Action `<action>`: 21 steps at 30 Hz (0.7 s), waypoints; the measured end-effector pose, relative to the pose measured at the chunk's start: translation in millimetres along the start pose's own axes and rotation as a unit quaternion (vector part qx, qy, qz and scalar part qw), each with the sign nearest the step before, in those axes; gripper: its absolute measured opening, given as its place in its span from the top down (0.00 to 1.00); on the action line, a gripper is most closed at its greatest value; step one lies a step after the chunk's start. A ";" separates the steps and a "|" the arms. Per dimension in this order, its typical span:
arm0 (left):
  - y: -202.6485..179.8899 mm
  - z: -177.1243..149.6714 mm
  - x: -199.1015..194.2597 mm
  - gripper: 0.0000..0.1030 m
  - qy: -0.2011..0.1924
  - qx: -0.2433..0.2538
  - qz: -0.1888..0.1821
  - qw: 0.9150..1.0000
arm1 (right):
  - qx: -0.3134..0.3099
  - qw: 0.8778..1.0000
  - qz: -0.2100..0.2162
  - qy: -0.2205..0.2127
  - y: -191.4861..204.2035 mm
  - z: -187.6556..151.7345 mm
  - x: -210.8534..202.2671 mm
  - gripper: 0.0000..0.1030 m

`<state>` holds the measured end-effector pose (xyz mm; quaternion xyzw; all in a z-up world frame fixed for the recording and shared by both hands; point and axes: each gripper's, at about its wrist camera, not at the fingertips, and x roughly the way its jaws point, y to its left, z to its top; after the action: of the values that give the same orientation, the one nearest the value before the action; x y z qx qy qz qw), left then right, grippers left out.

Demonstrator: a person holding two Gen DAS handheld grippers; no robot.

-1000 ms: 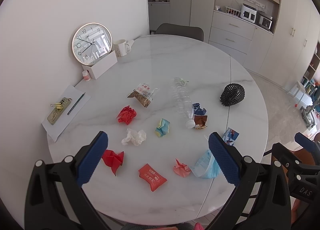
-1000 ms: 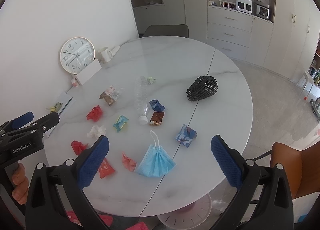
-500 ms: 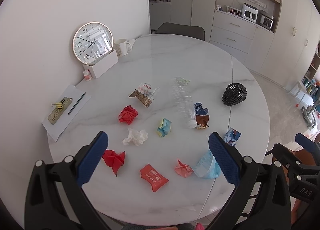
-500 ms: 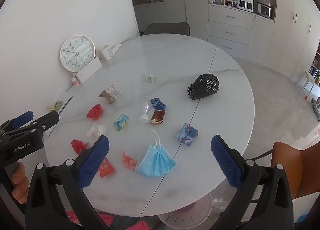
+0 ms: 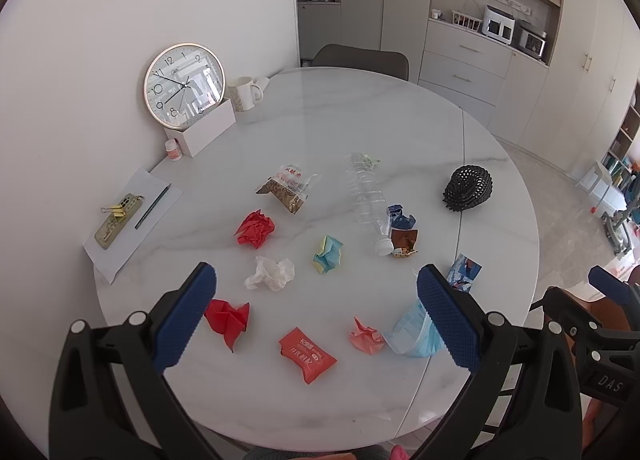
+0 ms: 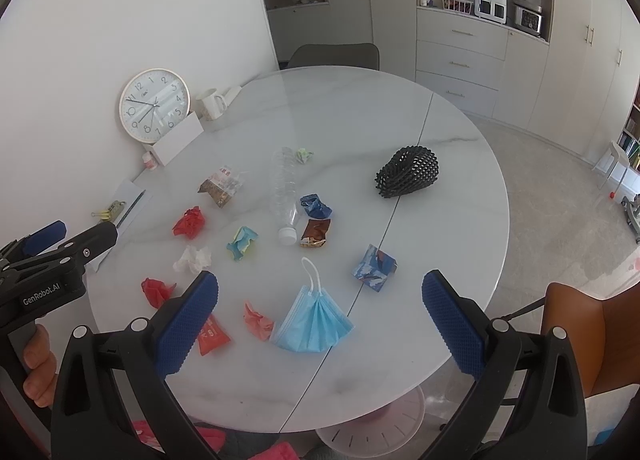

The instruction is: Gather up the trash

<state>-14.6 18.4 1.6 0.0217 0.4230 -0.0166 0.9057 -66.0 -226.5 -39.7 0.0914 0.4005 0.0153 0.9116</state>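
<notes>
From the left wrist view, you are holding the left gripper (image 5: 316,308) spread wide and empty above the near edge of the round table (image 5: 360,108). Over the last second almost nothing has changed: the litter has only drifted slightly down the frame, so you are easing back or tilting a little, not yet committing to a piece. The red packet (image 5: 307,354) is lying just ahead between the pads, with the red crumpled paper (image 5: 228,318) to its left, the pink scrap (image 5: 366,338) to its right, and the white tissue (image 5: 271,273) a little further on.

From the right wrist view, you are keeping the right gripper (image 6: 320,312) equally wide open with nothing in it. The blue face mask (image 6: 314,322) is sitting between its fingers, near the table seam, and the plastic bottle (image 6: 285,192) is lying farther back. No trash is collected yet; every piece is waiting on the table, so the first pick is still ahead.
</notes>
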 end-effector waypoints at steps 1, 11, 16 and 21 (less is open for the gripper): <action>-0.3 -0.3 0.1 0.06 0.000 0.000 0.000 1.000 | 0.000 1.000 0.000 0.000 0.1 -0.5 -0.1 0.02; 17.0 -15.9 6.2 0.06 -0.040 0.025 -0.009 0.999 | -0.014 1.000 0.013 0.012 2.4 -19.1 15.0 0.02; 40.0 -37.9 20.0 0.06 -0.043 0.041 -0.008 0.998 | -0.035 0.997 0.052 0.035 16.9 -44.2 37.7 0.02; 78.6 -59.5 52.4 0.06 -0.004 0.042 0.002 0.999 | -0.074 0.994 0.065 0.051 49.4 -61.0 61.3 0.02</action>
<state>-22.7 99.4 -74.8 0.0608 0.4186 -0.0327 0.9055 -66.9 -162.3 -115.9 0.0485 0.4372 0.1084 0.8915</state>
